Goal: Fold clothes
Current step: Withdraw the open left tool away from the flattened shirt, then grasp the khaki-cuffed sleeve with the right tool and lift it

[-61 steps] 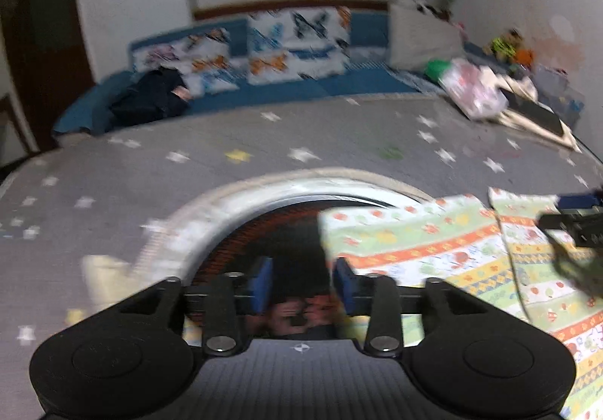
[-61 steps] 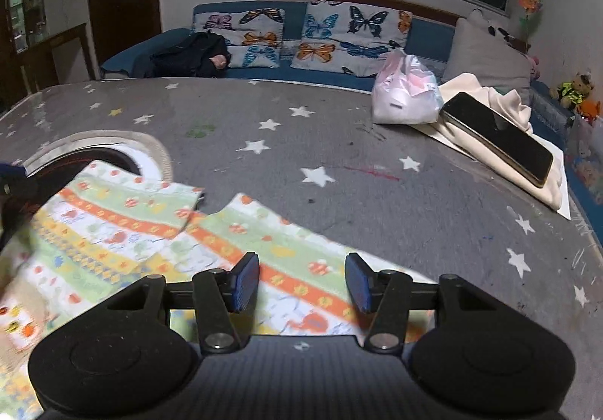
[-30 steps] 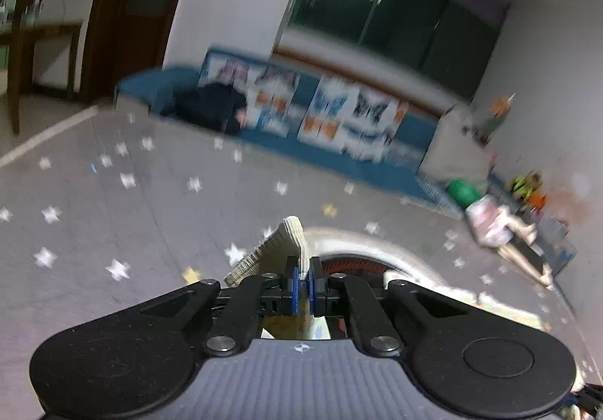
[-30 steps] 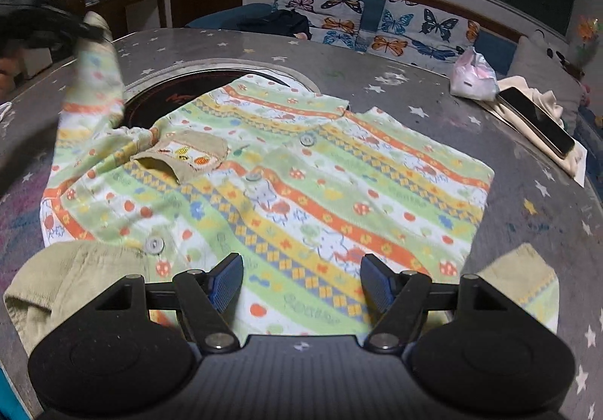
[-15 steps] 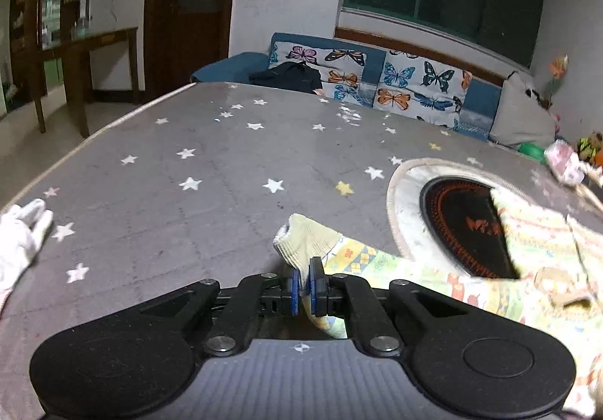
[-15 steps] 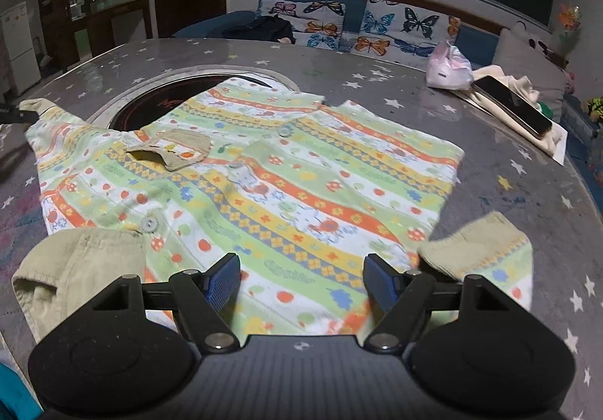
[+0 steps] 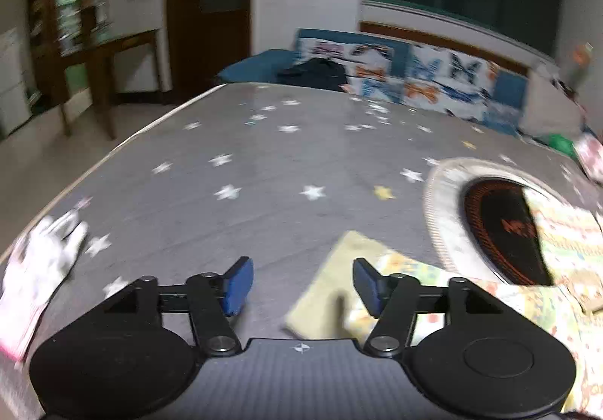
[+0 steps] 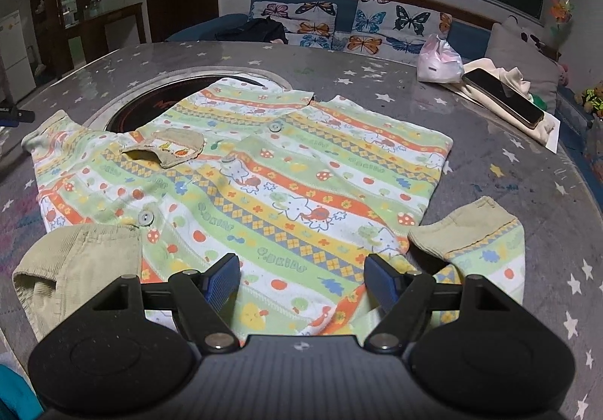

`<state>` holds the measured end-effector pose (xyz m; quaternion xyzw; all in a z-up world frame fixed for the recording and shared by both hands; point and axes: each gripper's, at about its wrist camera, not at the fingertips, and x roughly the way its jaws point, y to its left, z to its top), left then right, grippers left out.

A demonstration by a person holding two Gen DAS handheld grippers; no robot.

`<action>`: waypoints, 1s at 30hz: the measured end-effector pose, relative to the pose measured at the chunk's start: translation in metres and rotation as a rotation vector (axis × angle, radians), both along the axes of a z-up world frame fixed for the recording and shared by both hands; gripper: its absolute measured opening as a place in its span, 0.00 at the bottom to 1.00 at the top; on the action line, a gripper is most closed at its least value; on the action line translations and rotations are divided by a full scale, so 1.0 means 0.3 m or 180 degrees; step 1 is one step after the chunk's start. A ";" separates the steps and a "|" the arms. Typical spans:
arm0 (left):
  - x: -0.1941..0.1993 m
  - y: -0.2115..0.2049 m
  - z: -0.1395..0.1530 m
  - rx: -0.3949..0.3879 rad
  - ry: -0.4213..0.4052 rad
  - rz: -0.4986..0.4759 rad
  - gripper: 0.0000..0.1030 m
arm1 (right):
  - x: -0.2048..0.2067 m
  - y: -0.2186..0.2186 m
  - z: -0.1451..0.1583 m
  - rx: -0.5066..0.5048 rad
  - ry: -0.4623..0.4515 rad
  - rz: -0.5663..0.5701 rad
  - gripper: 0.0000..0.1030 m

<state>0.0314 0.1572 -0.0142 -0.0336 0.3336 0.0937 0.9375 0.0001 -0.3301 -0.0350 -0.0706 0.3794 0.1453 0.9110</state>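
Observation:
A child's striped shirt (image 8: 264, 190) with green, orange and yellow bands lies spread flat on the grey star-patterned table (image 8: 490, 141). Its left sleeve cuff (image 7: 331, 288) lies on the table just ahead of my left gripper (image 7: 301, 284), which is open and empty. The cuff also shows at the far left in the right wrist view (image 8: 45, 130). My right gripper (image 8: 303, 278) is open and empty, low over the shirt's bottom hem. The right sleeve (image 8: 478, 231) lies folded beside the hem. A chest pocket (image 8: 166, 148) is on the shirt.
A round black inset with a pale ring (image 7: 497, 220) lies partly under the shirt. A white glove (image 7: 34, 277) lies at the table's left edge. A pink bag (image 8: 439, 60), a phone (image 8: 503, 96) on cream cloth and a beige garment (image 8: 75, 269) lie on the table. A sofa (image 8: 339, 20) stands behind.
My left gripper has opened and let go of the sleeve cuff, which now lies flat on the table. My right gripper stays open over the hem, a little closer.

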 end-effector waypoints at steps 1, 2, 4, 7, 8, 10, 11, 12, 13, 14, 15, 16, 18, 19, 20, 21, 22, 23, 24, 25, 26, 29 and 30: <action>0.014 -0.016 -0.001 0.0032 0.0010 -0.0072 0.66 | 0.000 -0.002 0.002 0.0006 -0.0008 -0.0014 0.73; 0.037 -0.032 -0.015 0.0055 0.0051 -0.0145 0.66 | 0.000 -0.004 0.003 0.0010 -0.0011 -0.0024 0.73; 0.087 -0.053 -0.049 0.0071 0.0145 -0.0246 0.66 | 0.000 -0.011 0.004 0.0010 -0.0005 -0.0039 0.73; 0.126 -0.068 -0.084 0.0164 0.0171 -0.0286 0.58 | -0.002 -0.021 0.003 -0.0006 0.0009 -0.0067 0.73; 0.136 -0.071 -0.085 0.0214 0.0158 -0.0288 0.54 | -0.004 -0.027 0.003 -0.0011 0.0011 -0.0080 0.73; 0.151 -0.078 -0.089 0.0355 0.0150 -0.0234 0.53 | -0.005 -0.040 0.004 -0.0025 0.0011 -0.0116 0.73; 0.158 -0.081 -0.091 0.0427 0.0146 -0.0205 0.54 | -0.005 -0.047 0.005 -0.0033 0.0010 -0.0137 0.73; 0.166 -0.075 -0.090 0.0400 0.0153 -0.0183 0.54 | -0.004 -0.056 0.004 -0.0045 0.0004 -0.0166 0.73; 0.175 -0.068 -0.089 0.0360 0.0162 -0.0161 0.54 | -0.004 -0.066 0.004 -0.0058 -0.0004 -0.0201 0.73; 0.179 -0.066 -0.090 0.0351 0.0159 -0.0148 0.55 | -0.003 -0.076 0.003 -0.0071 -0.0013 -0.0236 0.73; 0.181 -0.064 -0.091 0.0346 0.0154 -0.0136 0.56 | -0.004 -0.085 0.004 -0.0078 -0.0026 -0.0272 0.73; 0.179 -0.063 -0.093 0.0349 0.0148 -0.0120 0.57 | -0.006 -0.094 0.006 -0.0080 -0.0042 -0.0308 0.73; 0.177 -0.059 -0.095 0.0329 0.0141 -0.0104 0.57 | -0.008 -0.112 0.012 -0.0093 -0.0086 -0.0386 0.72; 0.177 -0.056 -0.095 0.0314 0.0142 -0.0098 0.57 | -0.006 -0.117 0.014 -0.0148 -0.0124 -0.0433 0.72; 0.177 -0.053 -0.094 0.0291 0.0149 -0.0089 0.58 | -0.003 -0.121 0.016 -0.0225 -0.0164 -0.0479 0.72; 0.178 -0.050 -0.092 0.0267 0.0157 -0.0079 0.58 | 0.001 -0.124 0.017 -0.0340 -0.0212 -0.0523 0.72; 0.176 -0.047 -0.091 0.0252 0.0164 -0.0068 0.58 | 0.003 -0.134 0.016 -0.0420 -0.0236 -0.0577 0.72; 0.175 -0.044 -0.090 0.0238 0.0171 -0.0057 0.59 | 0.004 -0.146 0.014 -0.0464 -0.0243 -0.0637 0.72; 0.172 -0.044 -0.089 0.0249 0.0172 -0.0052 0.59 | 0.004 -0.159 0.013 -0.0508 -0.0249 -0.0698 0.72; 0.169 -0.044 -0.089 0.0263 0.0172 -0.0048 0.61 | 0.005 -0.172 0.011 -0.0551 -0.0256 -0.0759 0.72; 0.168 -0.043 -0.090 0.0267 0.0168 -0.0038 0.63 | 0.002 -0.187 0.009 -0.0577 -0.0255 -0.0812 0.72; 0.167 -0.042 -0.092 0.0272 0.0165 -0.0017 0.64 | -0.019 -0.242 0.001 -0.0589 -0.0243 -0.0990 0.72; 0.167 -0.043 -0.092 0.0273 0.0167 -0.0012 0.64 | -0.028 -0.261 0.000 -0.0588 -0.0250 -0.1067 0.72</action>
